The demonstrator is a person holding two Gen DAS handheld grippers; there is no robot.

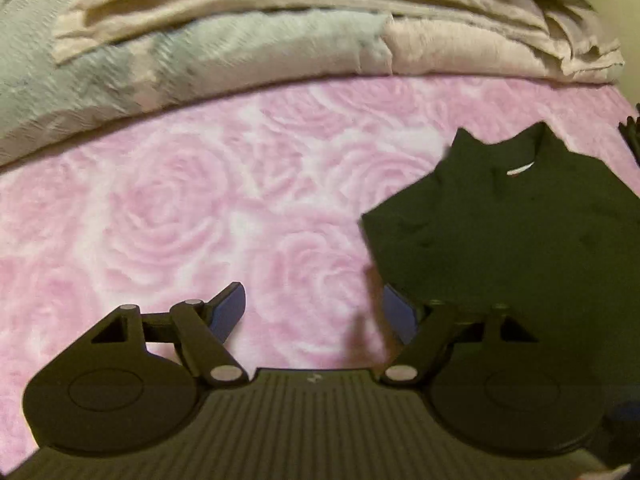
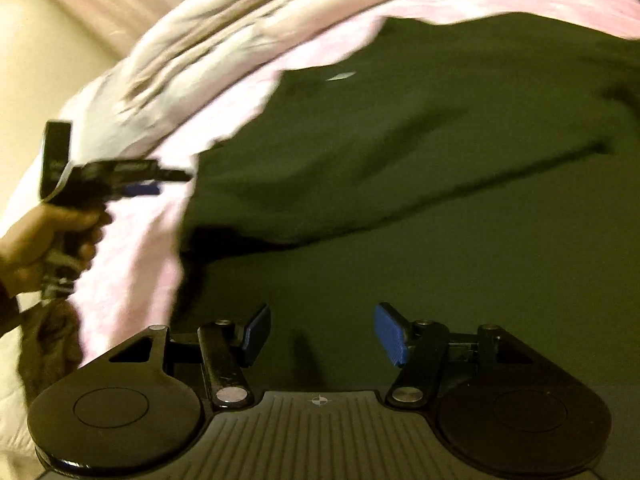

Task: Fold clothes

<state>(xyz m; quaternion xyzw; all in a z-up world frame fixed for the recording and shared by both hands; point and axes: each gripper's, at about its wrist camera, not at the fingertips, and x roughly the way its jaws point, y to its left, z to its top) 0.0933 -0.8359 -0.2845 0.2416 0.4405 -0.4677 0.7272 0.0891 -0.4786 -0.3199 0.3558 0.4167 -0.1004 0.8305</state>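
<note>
A dark green shirt (image 1: 520,232) lies partly folded on the pink rose-patterned bedspread (image 1: 200,220), collar with a white label pointing away. My left gripper (image 1: 316,316) is open and empty, just left of the shirt's near-left edge; its right finger sits under or at that edge. In the right wrist view the shirt (image 2: 420,180) fills most of the frame. My right gripper (image 2: 322,332) is open and empty, hovering over the shirt's cloth. The left gripper (image 2: 144,182), held by a hand, shows at the shirt's left edge.
Folded beige and grey-green quilts (image 1: 240,40) are stacked along the far side of the bed. Pink bedspread stretches left of the shirt. A cream wall (image 2: 40,60) and the bed's edge show at the left in the right wrist view.
</note>
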